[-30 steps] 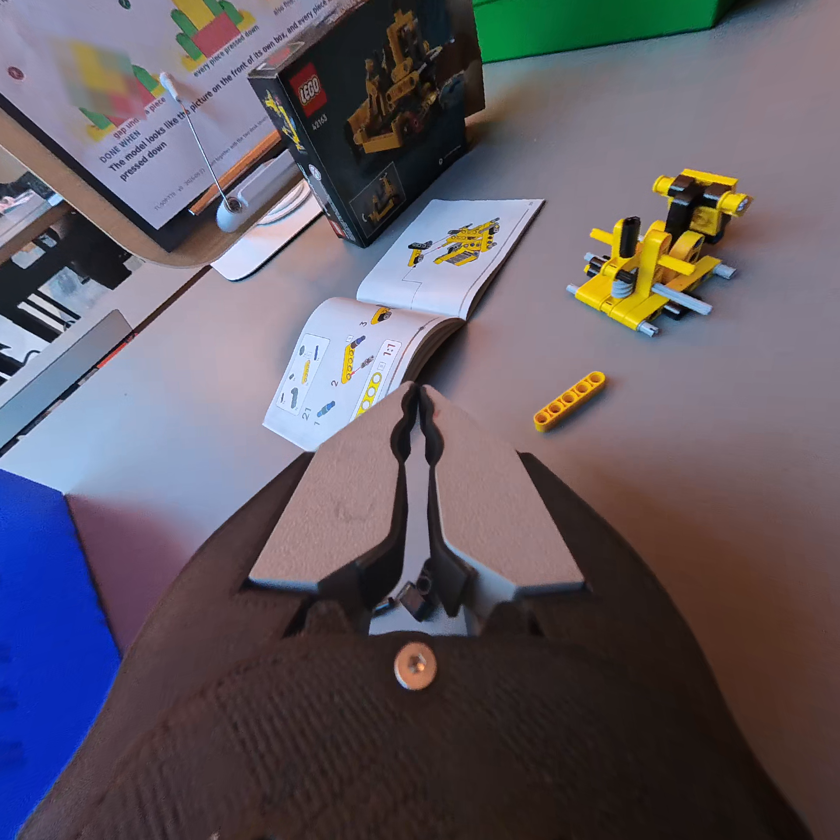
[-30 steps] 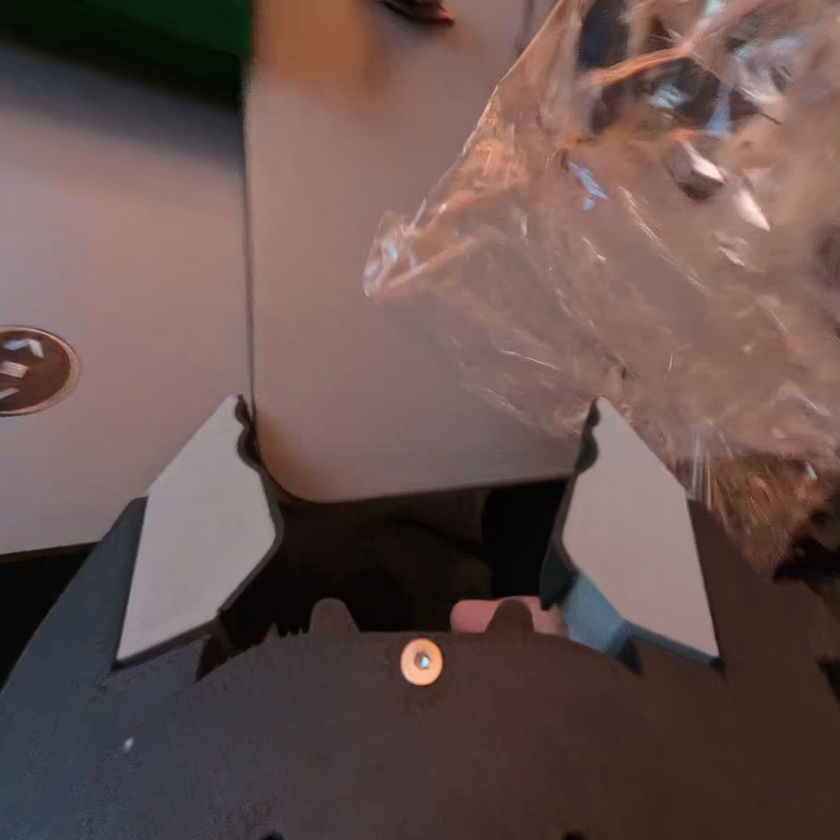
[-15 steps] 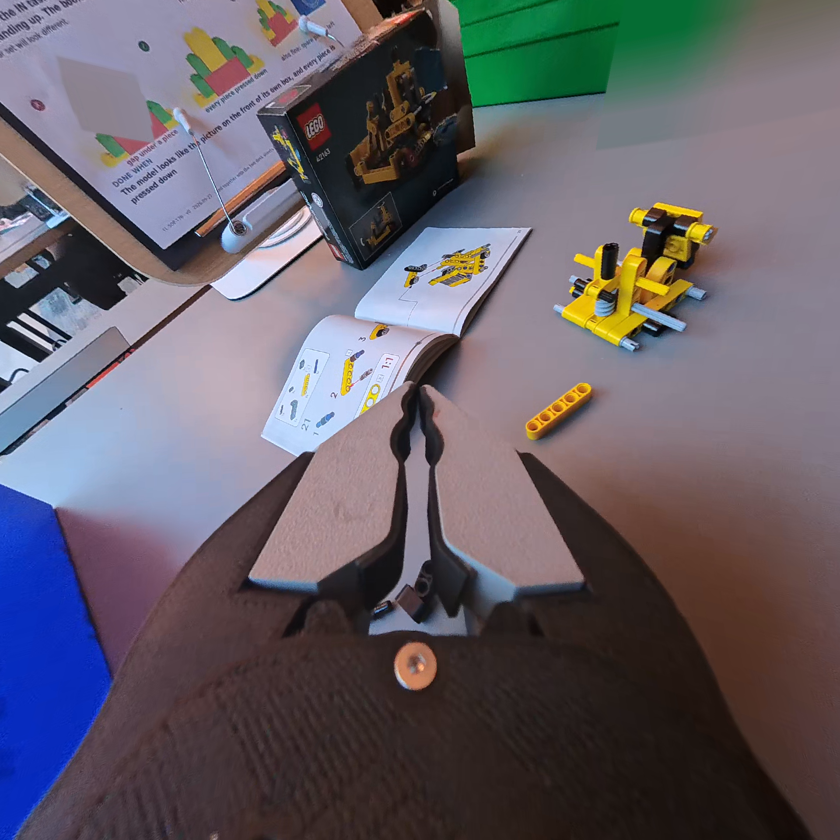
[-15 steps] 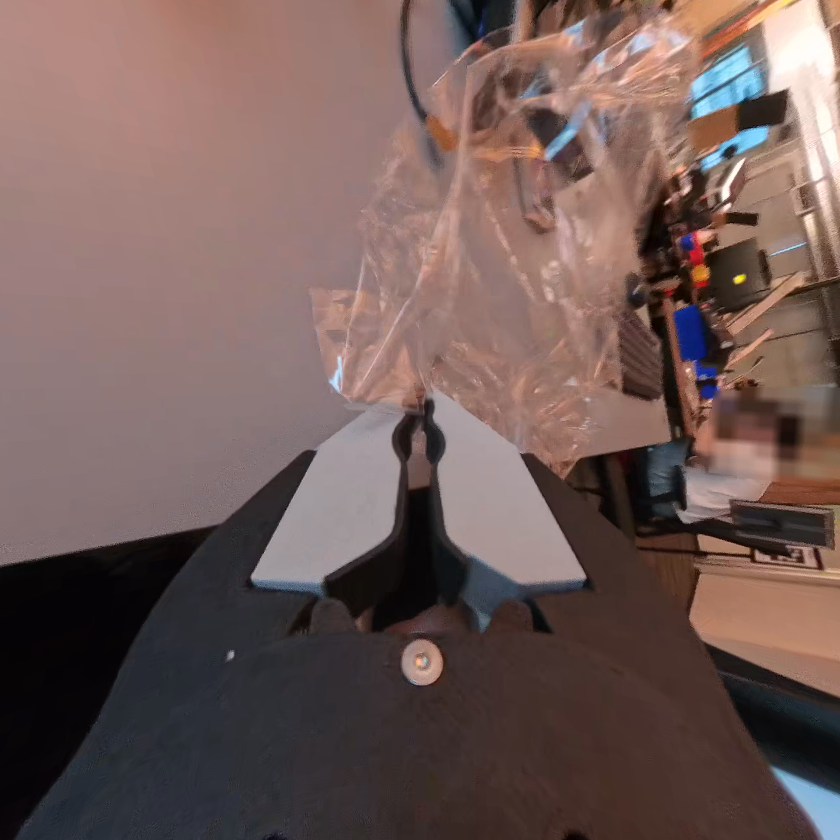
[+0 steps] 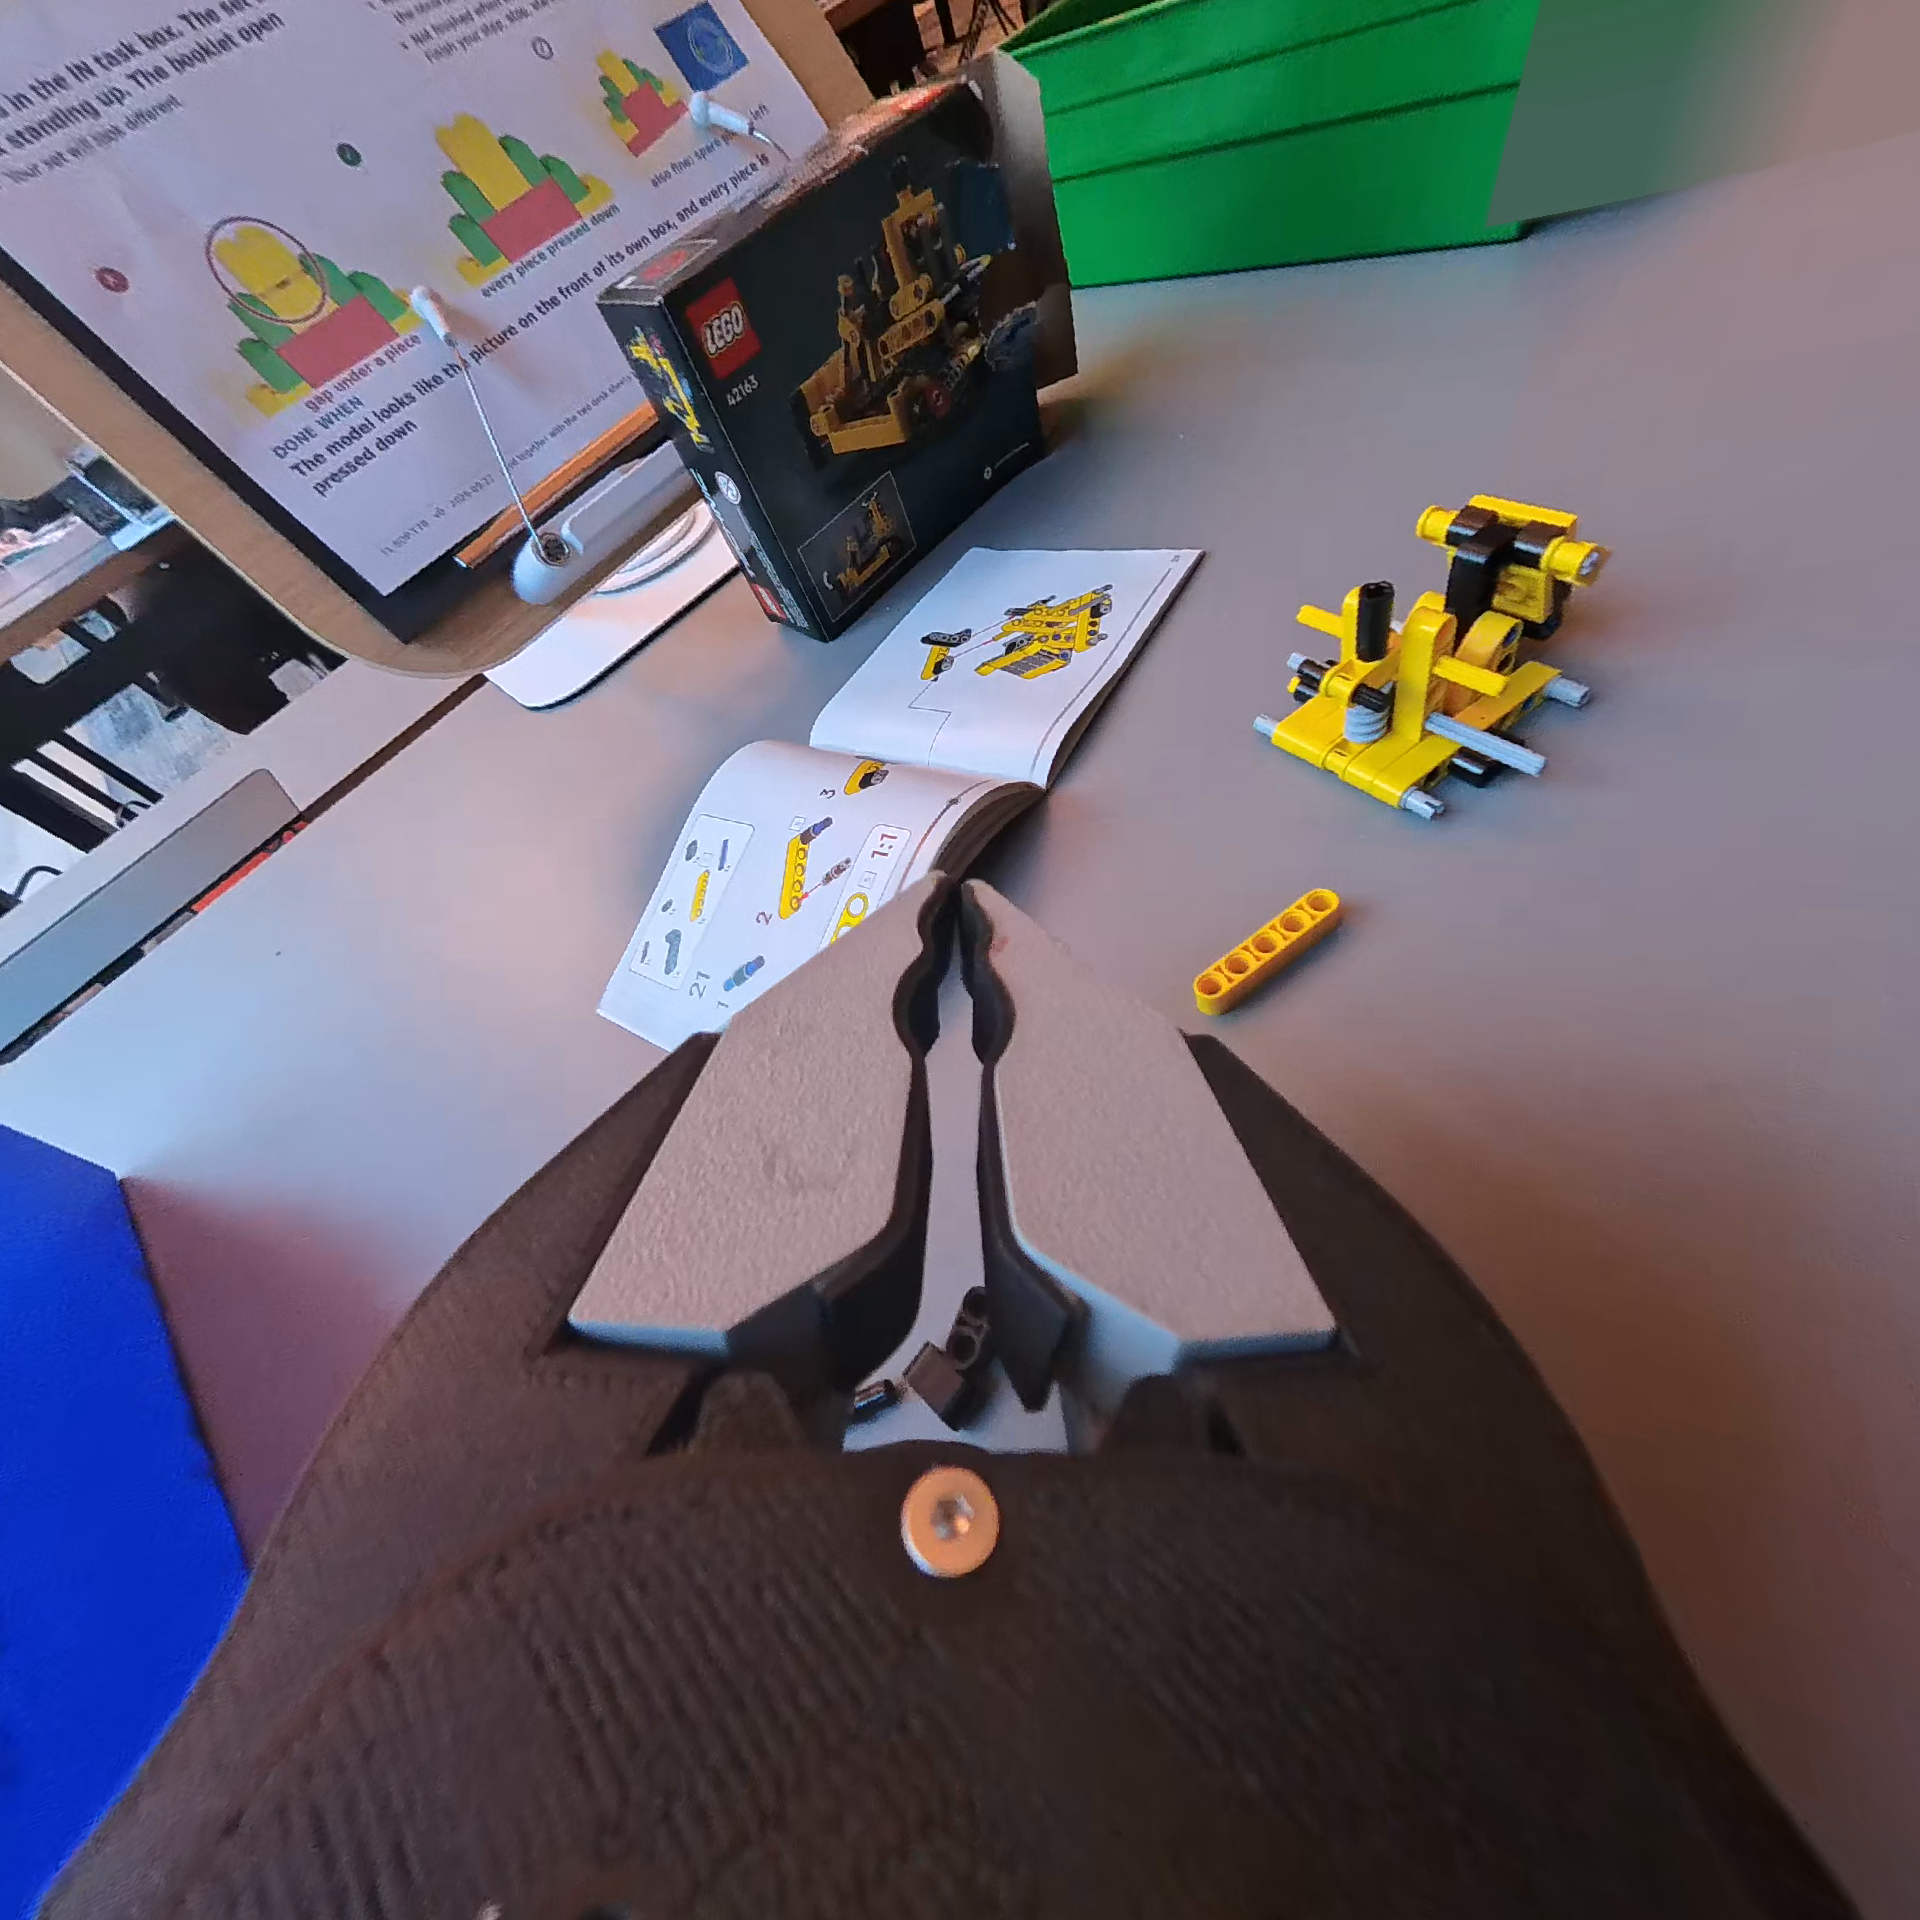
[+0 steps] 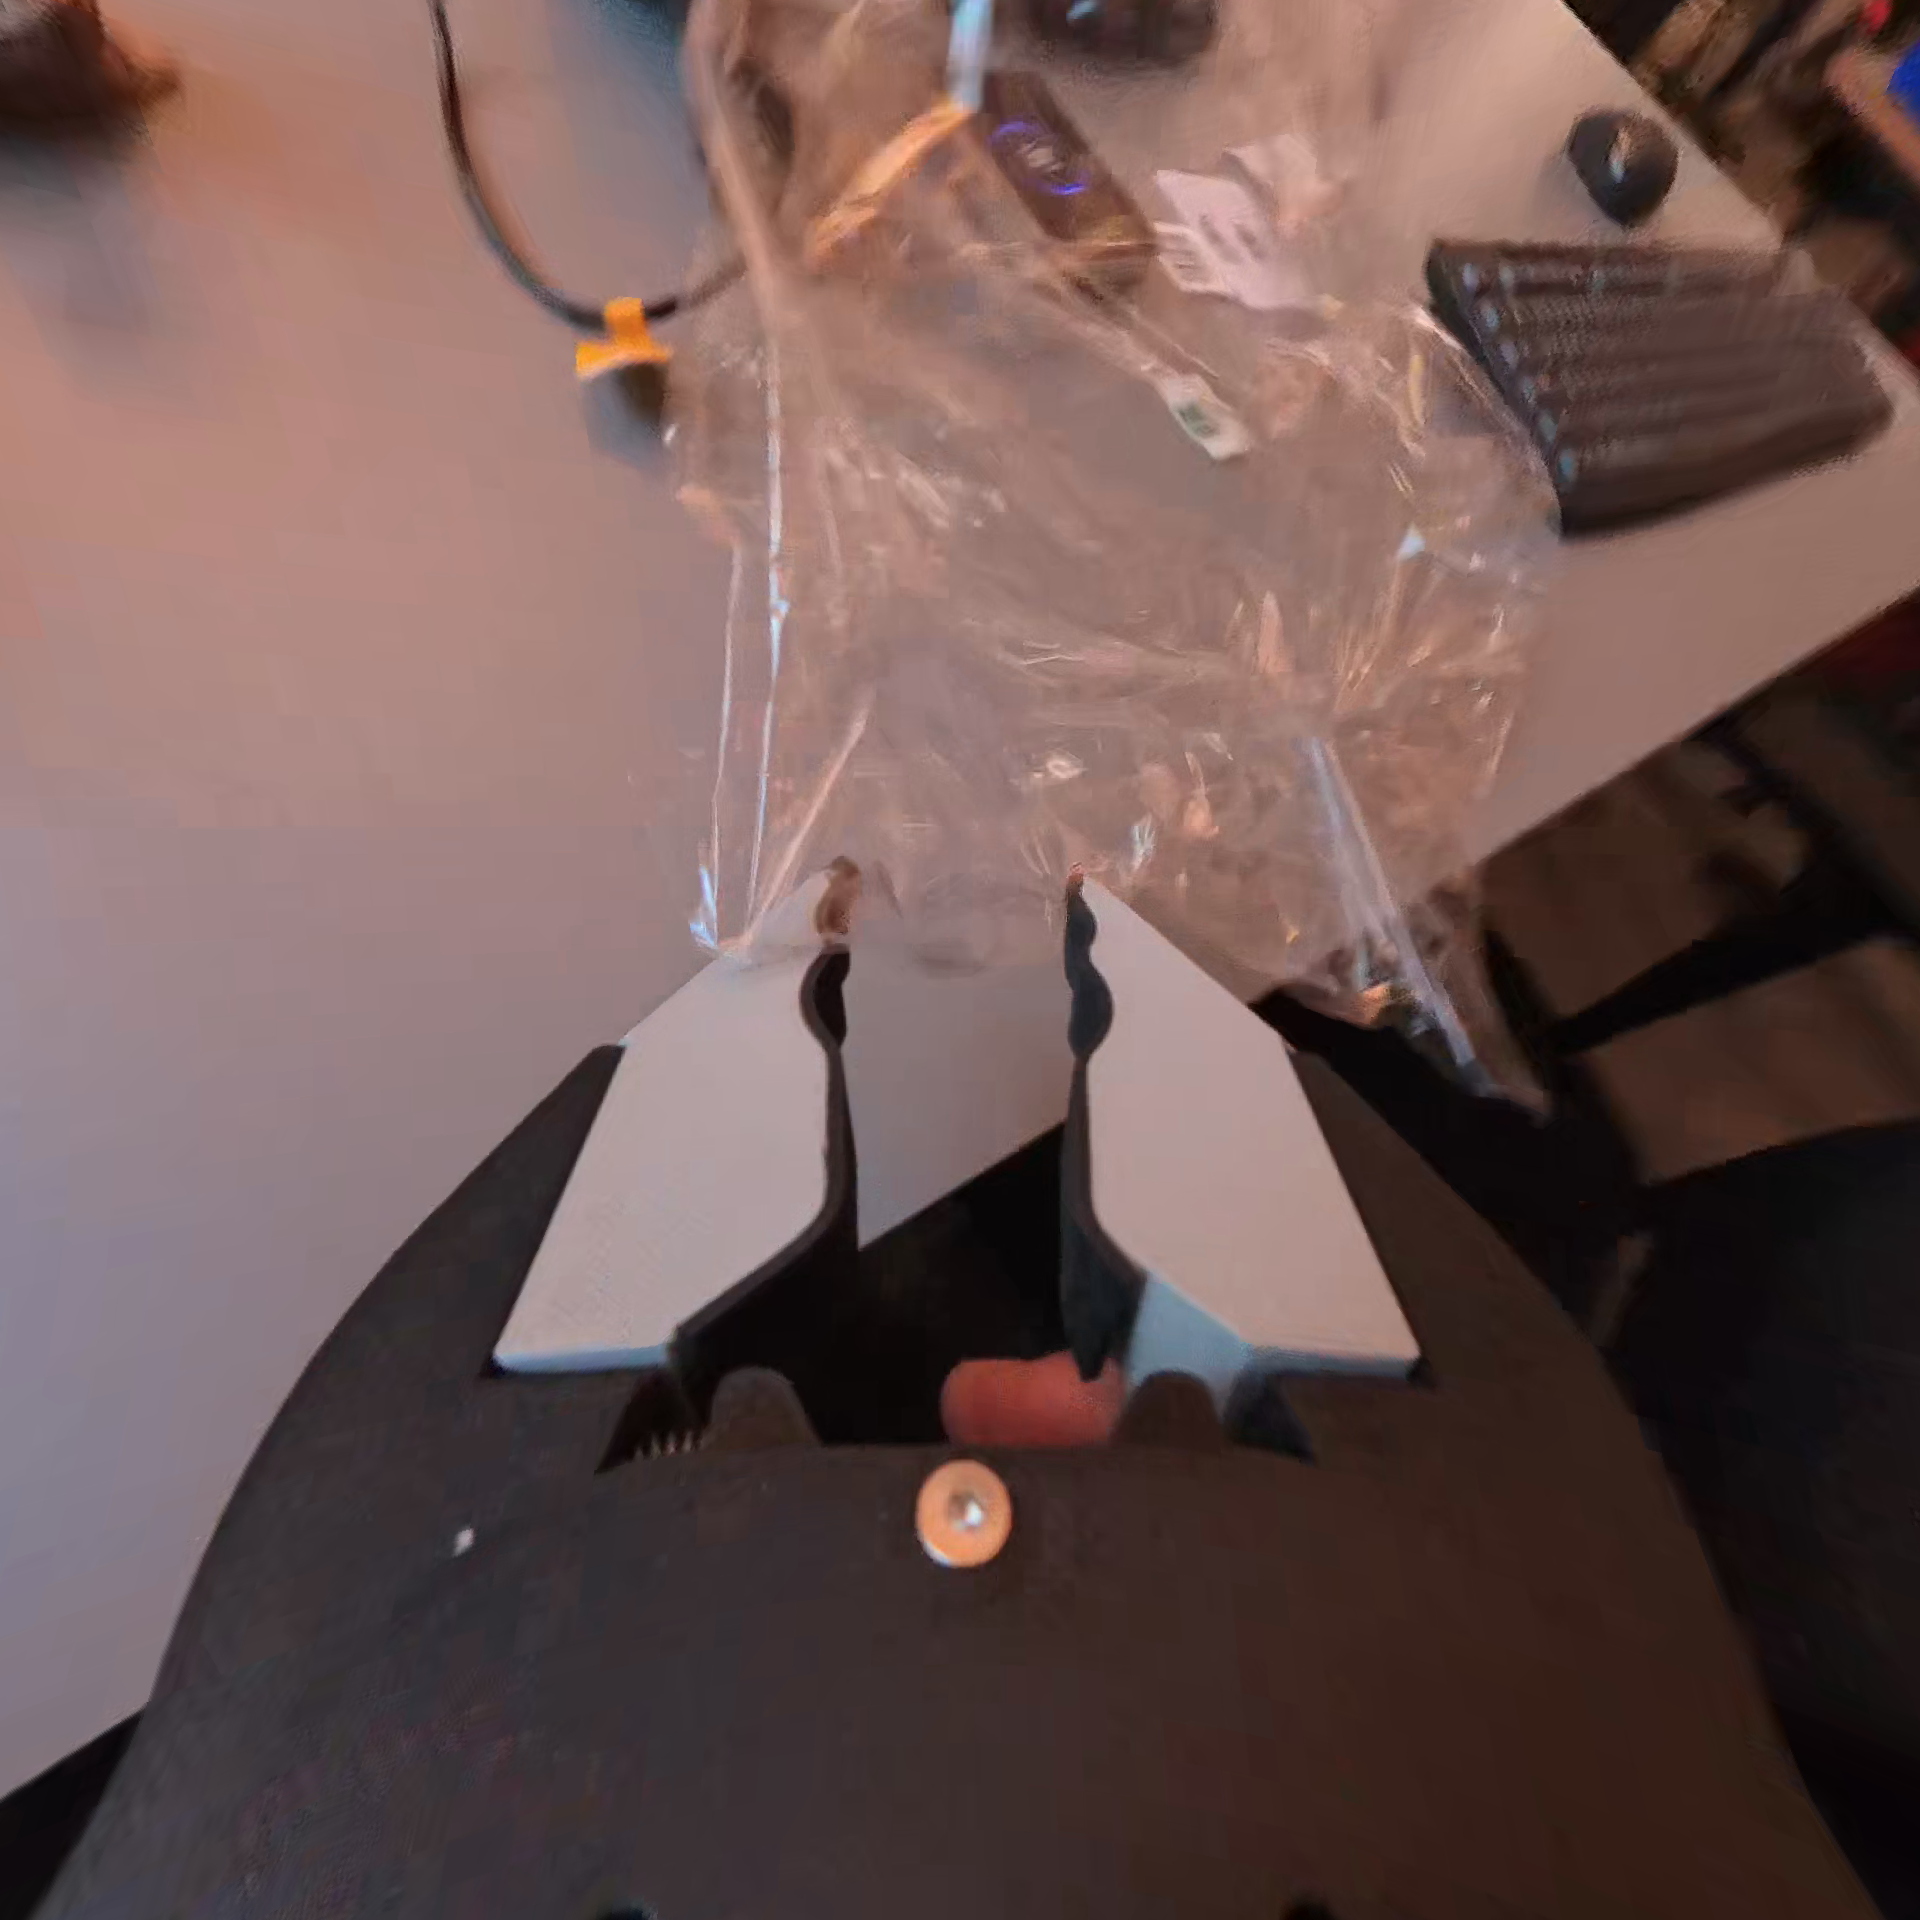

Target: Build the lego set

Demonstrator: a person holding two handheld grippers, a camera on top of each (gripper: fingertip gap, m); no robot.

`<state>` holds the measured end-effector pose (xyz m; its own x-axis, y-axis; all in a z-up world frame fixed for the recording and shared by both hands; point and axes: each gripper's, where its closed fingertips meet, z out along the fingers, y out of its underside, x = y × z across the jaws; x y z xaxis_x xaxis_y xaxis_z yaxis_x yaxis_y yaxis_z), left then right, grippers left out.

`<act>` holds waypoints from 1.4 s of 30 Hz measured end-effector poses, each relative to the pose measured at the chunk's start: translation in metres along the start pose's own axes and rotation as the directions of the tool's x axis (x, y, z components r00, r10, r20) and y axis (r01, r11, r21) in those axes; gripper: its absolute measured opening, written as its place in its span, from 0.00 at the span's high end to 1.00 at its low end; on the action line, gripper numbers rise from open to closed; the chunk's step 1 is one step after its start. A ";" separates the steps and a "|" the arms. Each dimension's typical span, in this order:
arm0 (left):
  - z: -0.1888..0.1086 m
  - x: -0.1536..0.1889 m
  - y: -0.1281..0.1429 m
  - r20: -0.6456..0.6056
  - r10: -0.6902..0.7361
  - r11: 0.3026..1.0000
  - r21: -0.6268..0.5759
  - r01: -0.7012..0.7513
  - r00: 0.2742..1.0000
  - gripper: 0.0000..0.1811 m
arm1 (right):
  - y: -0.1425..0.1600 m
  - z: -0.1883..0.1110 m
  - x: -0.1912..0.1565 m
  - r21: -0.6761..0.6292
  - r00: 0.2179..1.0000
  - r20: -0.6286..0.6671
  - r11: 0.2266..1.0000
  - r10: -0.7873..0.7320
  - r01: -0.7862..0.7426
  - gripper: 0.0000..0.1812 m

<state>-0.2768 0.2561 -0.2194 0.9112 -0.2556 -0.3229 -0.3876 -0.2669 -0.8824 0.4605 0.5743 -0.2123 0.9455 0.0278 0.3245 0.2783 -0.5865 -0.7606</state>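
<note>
My left gripper (image 5: 956,896) is shut with nothing between its tips, above the grey table (image 5: 1558,1143). Ahead lie the open instruction booklet (image 5: 997,665), a loose yellow beam (image 5: 1268,951) and the partly built yellow model (image 5: 1434,655). Small black pieces (image 5: 951,1361) show through the gap at the base of my left fingers; I cannot tell what they rest on. My right gripper (image 6: 956,894) is open. A crumpled clear plastic bag (image 6: 1091,582) lies just in front of it, one corner draped over the left fingertip (image 6: 821,914).
The black set box (image 5: 852,416) stands behind the booklet, beside a printed sheet on a stand (image 5: 343,208). A green bin (image 5: 1278,135) is at the back, a blue surface (image 5: 83,1507) at left. Right view: keyboard (image 6: 1652,384), mouse (image 6: 1621,156), black cable (image 6: 499,239), table edge. Left tips to right tips: about 80 cm.
My right gripper was open, shut on the plastic bag half a second ago, and has now opened again and swung over the table. My left gripper stayed shut and drew back slightly.
</note>
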 end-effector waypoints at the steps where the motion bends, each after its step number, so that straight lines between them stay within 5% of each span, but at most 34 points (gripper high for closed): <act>1: -0.001 -0.001 -0.001 0.001 -0.006 1.000 0.005 0.006 1.000 1.00 | 0.005 -0.009 0.001 0.034 0.994 0.022 0.994 0.103 -0.104 0.79; 4: 0.000 -0.002 0.000 -0.005 -0.026 1.000 0.004 0.026 1.000 1.00 | 0.019 -0.029 -0.012 0.079 0.949 0.146 0.952 0.281 -0.294 0.77; 8: 0.000 0.000 -0.001 -0.019 -0.021 1.000 0.008 0.021 1.000 1.00 | 0.005 -0.010 -0.009 0.105 0.975 0.145 0.977 0.169 -0.185 0.78; 11: 0.001 0.001 0.000 -0.022 -0.014 1.000 0.000 0.014 1.000 1.00 | -0.026 0.020 -0.003 0.067 0.974 0.185 0.988 0.128 -0.142 0.62; 14: 0.000 0.001 -0.002 -0.012 -0.010 1.000 0.012 0.010 1.000 1.00 | -0.042 0.032 0.003 -0.007 0.975 0.173 0.990 0.139 -0.140 0.61; 20: -0.002 -0.006 -0.004 0.001 -0.057 0.998 0.031 0.057 0.998 1.00 | -0.041 -0.031 0.002 0.158 0.989 0.058 0.977 0.136 -0.144 0.54; 26: -0.002 -0.007 -0.002 -0.008 -0.077 0.997 0.022 0.077 0.997 1.00 | -0.046 -0.077 -0.023 0.238 0.893 0.360 0.899 0.271 -0.369 0.63; 29: -0.002 -0.007 -0.003 -0.009 -0.074 0.997 0.025 0.074 0.997 1.00 | -0.040 -0.055 -0.014 0.145 0.906 0.299 0.924 0.301 -0.354 0.63; 34: -0.008 -0.012 -0.008 0.009 -0.103 0.992 0.075 0.103 0.995 0.99 | -0.008 -0.053 -0.049 0.019 0.967 0.208 0.988 0.144 -0.151 0.93; 42: -0.009 -0.010 -0.008 -0.012 -0.118 0.990 0.079 0.118 0.993 0.97 | 0.016 0.025 -0.026 -0.142 0.956 0.041 0.949 0.291 -0.282 0.77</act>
<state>-0.2839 0.2525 -0.2056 0.9489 -0.2332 -0.2127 -0.2648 -0.2214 -0.9385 0.4450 0.5842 -0.2473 0.9916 -0.1109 0.0663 -0.0269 -0.6790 -0.7336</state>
